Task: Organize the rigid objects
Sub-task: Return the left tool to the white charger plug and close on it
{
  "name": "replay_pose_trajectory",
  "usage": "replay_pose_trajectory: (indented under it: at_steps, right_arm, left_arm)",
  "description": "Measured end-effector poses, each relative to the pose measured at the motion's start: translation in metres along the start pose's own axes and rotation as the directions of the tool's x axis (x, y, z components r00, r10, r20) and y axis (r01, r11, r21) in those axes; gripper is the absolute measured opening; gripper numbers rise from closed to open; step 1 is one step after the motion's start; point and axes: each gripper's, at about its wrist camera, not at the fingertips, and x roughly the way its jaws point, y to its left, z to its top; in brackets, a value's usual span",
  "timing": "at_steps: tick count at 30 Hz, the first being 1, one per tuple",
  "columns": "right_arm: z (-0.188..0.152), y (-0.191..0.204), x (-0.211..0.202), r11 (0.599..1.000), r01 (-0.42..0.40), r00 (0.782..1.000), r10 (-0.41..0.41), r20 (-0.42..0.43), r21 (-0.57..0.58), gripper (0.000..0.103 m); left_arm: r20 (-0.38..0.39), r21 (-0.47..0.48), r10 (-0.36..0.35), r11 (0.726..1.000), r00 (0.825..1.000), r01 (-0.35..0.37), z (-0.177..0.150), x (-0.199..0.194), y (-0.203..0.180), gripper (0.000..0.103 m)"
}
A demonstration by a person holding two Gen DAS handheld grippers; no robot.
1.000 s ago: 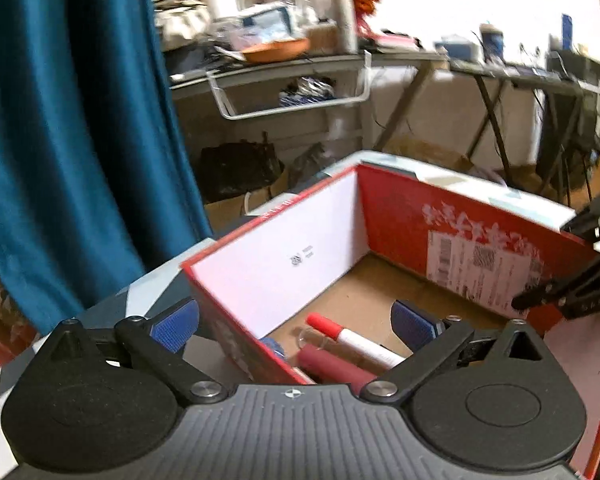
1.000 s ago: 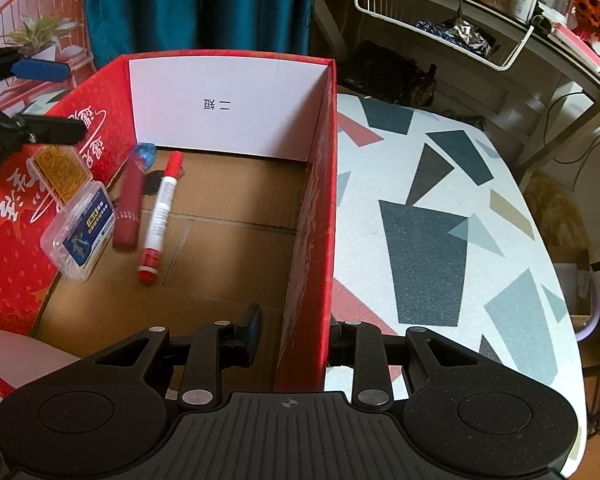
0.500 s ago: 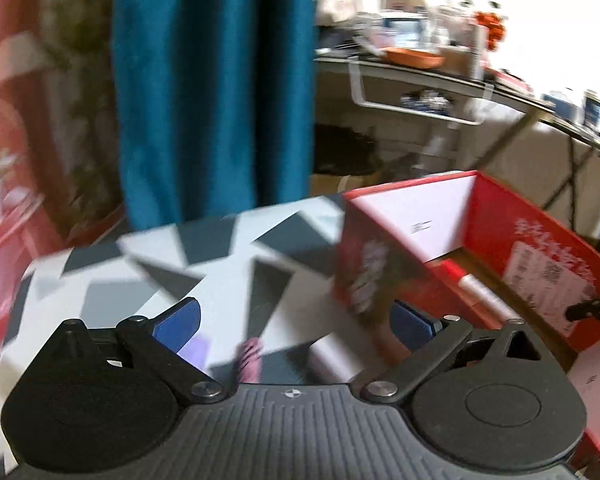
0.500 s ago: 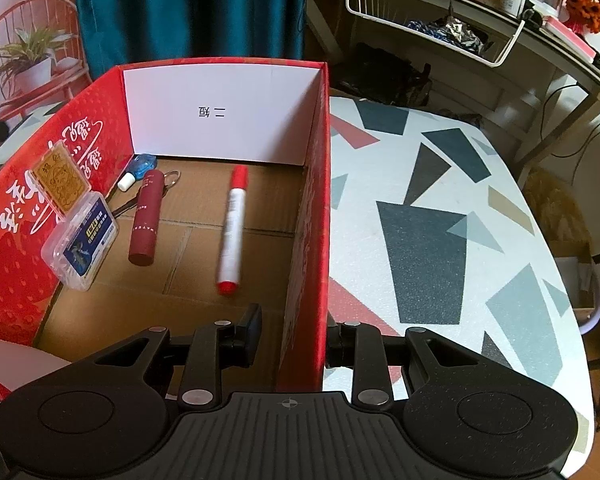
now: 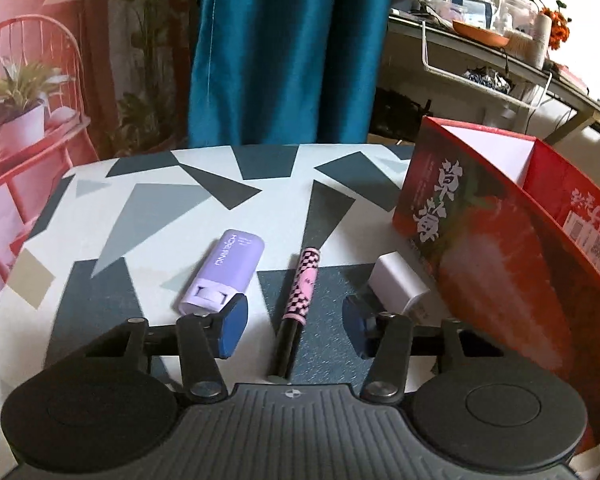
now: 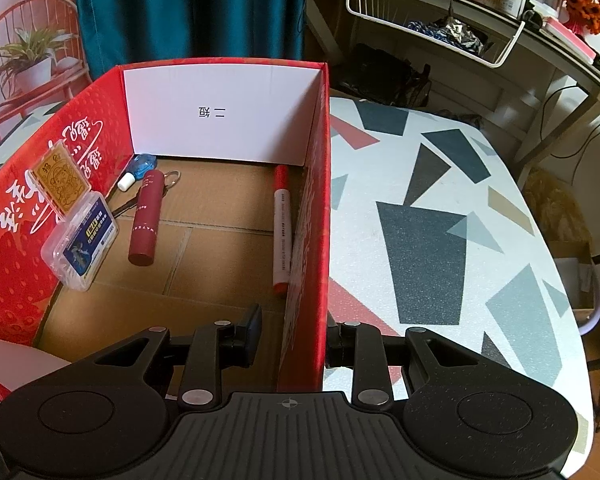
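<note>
- Your left gripper (image 5: 294, 326): low over the surface (image 5: 148, 216), a white top printed with grey and dark triangles. Its jaws have just been closing and stand half spread, one on each side of the pen, pads not touching it.
- Slim pen with pink-and-black chequered cap and black barrel (image 5: 298, 304): lies flat on the surface between your left jaws.
- Lilac plastic case (image 5: 224, 276): flat on the surface, just left of the pen.
- White rectangular block (image 5: 400, 286): on the surface, against the box's outer wall.
- Your right gripper (image 6: 294, 340): jaws pinching the right wall of the red cardboard box (image 6: 312, 216).
- Inside the box: red-capped white marker (image 6: 281, 228) along the right wall, dark red tube (image 6: 146, 218), clear plastic case (image 6: 80, 240) leaning on the left wall.
</note>
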Motion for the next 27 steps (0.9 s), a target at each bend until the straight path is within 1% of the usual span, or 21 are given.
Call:
replay_pose_trajectory:
  at_steps: [2,5,9,12,15,19,22,23,26,27]
  right_arm:
    - [0.0,0.0,0.0,1.0,0.0,1.0,0.0,0.0,-0.001,0.027]
    - [0.0,0.0,0.0,1.0,0.0,1.0,0.0,0.0,-0.002,0.027]
    - [0.0,0.0,0.0,1.0,0.001,1.0,-0.001,0.0,-0.004,0.027]
    - [0.0,0.0,0.0,1.0,0.001,1.0,-0.001,0.0,-0.005,0.027]
    - [0.0,0.0,0.0,1.0,0.001,1.0,-0.001,0.0,-0.005,0.027]
    - [0.0,0.0,0.0,1.0,0.001,1.0,-0.001,0.0,-0.006,0.027]
    - [0.0,0.0,0.0,1.0,0.001,1.0,-0.001,0.0,-0.006,0.027]
    - [0.0,0.0,0.0,1.0,0.001,1.0,-0.001,0.0,-0.005,0.027]
    - [0.0,0.001,0.0,1.0,-0.001,1.0,0.001,0.001,-0.005,0.027]
    - [0.0,0.0,0.0,1.0,-0.001,1.0,0.001,0.001,-0.005,0.027]
  left_arm:
    - [0.002,-0.015,-0.016,1.0,1.0,0.016,0.001,0.002,-0.005,0.054]
    - [0.007,-0.01,-0.049,0.999,0.999,0.05,0.002,0.006,-0.018,0.054]
    - [-0.021,-0.017,-0.099,0.995,0.995,0.099,0.007,0.018,-0.036,0.057]
    - [-0.034,-0.009,-0.109,0.994,0.993,0.109,0.01,0.028,-0.049,0.058]
    - [-0.054,-0.009,-0.096,0.995,0.994,0.096,0.014,0.041,-0.06,0.059]
    - [-0.077,-0.047,-0.063,0.997,0.995,0.059,0.017,0.057,-0.065,0.058]
    - [-0.09,-0.037,-0.032,0.999,0.995,0.029,0.019,0.066,-0.07,0.058]
    - [-0.096,-0.032,-0.025,0.999,0.995,0.022,0.02,0.069,-0.071,0.057]
    - [-0.117,-0.013,-0.02,1.0,0.993,0.018,0.018,0.073,-0.075,0.047]
    - [-0.125,-0.009,-0.02,1.0,0.992,0.019,0.016,0.072,-0.075,0.046]
